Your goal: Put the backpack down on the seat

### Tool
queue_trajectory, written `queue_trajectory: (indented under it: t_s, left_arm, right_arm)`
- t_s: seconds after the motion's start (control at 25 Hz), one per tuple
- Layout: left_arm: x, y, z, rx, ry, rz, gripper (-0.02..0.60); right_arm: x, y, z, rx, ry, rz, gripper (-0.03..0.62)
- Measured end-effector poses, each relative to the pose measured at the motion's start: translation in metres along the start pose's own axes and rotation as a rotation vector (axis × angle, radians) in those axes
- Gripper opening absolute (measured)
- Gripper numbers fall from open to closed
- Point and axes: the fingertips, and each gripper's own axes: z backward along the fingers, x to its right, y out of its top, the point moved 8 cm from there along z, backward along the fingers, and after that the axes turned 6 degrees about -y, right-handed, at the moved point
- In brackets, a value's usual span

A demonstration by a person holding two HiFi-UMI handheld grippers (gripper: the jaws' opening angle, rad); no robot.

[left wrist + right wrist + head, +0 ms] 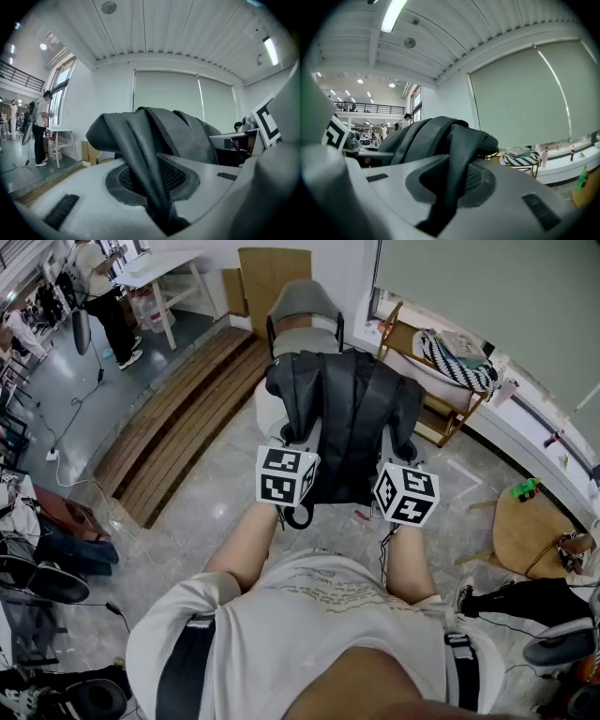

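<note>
A dark grey backpack [345,418] hangs in front of me over a grey chair [305,304], covering most of its pale seat [268,411]. Whether it rests on the seat or hangs just above it I cannot tell. My left gripper [298,444] is shut on the backpack's left shoulder strap [140,159], which runs up between its jaws into the bag [187,136]. The right gripper [398,463] is shut on the other strap [454,173], with the bag's bulk [422,136] rising just beyond it. In the gripper views the left gripper [159,208] and right gripper [440,215] both pinch the straps flat.
A slatted wooden platform [178,427] lies on the floor to the left of the chair. A wooden rack with a striped cushion [455,357] stands at the right, a round wooden stool [530,531] nearer me. A person [103,296] stands by a white table [164,268] at the far left.
</note>
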Motion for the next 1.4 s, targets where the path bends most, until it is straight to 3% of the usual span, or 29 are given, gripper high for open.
queue_trajectory:
  t_s: [0.8, 1.4]
  left_arm:
    - [-0.054, -0.013, 0.022, -0.012, -0.018, 0.051, 0.08]
    - [-0.103, -0.022, 0.034, -0.013, -0.096, 0.036, 0.078]
  right_arm:
    - [-0.054, -0.007, -0.023, -0.031, 0.022, 0.012, 0.051]
    - [-0.103, -0.02, -0.039, -0.032, -0.038, -0.017, 0.051]
